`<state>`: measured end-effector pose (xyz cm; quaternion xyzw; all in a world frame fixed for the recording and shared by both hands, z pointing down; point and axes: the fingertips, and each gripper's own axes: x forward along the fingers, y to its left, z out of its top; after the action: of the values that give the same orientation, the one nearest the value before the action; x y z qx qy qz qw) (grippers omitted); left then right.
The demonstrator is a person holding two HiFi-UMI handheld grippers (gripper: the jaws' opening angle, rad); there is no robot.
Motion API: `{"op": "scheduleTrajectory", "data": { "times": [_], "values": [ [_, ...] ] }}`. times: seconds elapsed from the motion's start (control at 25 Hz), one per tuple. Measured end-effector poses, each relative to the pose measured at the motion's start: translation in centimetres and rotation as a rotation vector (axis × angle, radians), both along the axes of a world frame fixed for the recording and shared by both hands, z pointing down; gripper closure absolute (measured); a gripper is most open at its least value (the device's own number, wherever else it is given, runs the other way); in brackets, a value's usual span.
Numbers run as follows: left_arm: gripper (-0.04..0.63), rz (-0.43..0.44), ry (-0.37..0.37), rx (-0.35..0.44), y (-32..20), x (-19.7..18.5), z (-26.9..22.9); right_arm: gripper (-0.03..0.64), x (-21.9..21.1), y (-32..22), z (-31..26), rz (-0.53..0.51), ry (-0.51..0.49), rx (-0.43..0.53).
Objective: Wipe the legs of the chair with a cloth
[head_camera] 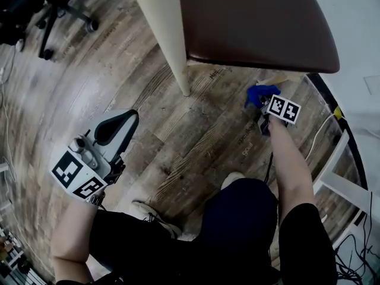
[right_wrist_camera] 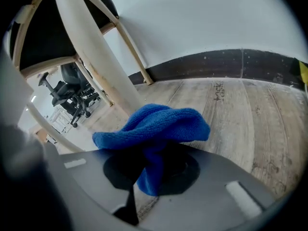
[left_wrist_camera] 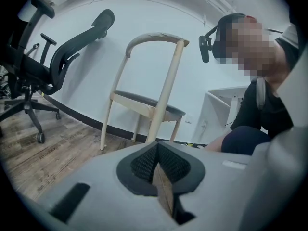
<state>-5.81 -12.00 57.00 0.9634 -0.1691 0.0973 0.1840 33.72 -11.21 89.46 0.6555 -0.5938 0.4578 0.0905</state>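
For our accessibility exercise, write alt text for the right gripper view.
The right gripper is shut on a bunched blue knitted cloth, held low over a wood-plank floor. A pale cream wooden chair leg slants beyond it, before a white wall with a dark skirting board.

Crumpled blue cloth point(right_wrist_camera: 159, 124) low beside, perhaps against, a pale, slanted wooden chair leg point(right_wrist_camera: 91, 57).

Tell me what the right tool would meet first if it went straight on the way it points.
Probably the cream chair leg, just ahead and slightly left: the blue cloth shut in the right tool would touch it first. Depth is unclear; if it passes, the wood floor comes next.
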Motion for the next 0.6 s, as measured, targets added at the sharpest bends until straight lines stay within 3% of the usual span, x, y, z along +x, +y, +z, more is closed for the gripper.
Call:
{"op": "scheduleTrajectory", "data": {
  "times": [0.36,0.6],
  "values": [
    [0.597,-0.002,0.005,0.003,-0.2,-0.4,0.1,0.552,0.0,-0.1,0.1,-0.002,0.014,-0.009],
    [0.597,-0.034,0.045,0.018,-0.8,-1.5,-1.1,0.552,-0.1,0.1,-3.5,-0.006,0.038,0.032]
  ]
}}
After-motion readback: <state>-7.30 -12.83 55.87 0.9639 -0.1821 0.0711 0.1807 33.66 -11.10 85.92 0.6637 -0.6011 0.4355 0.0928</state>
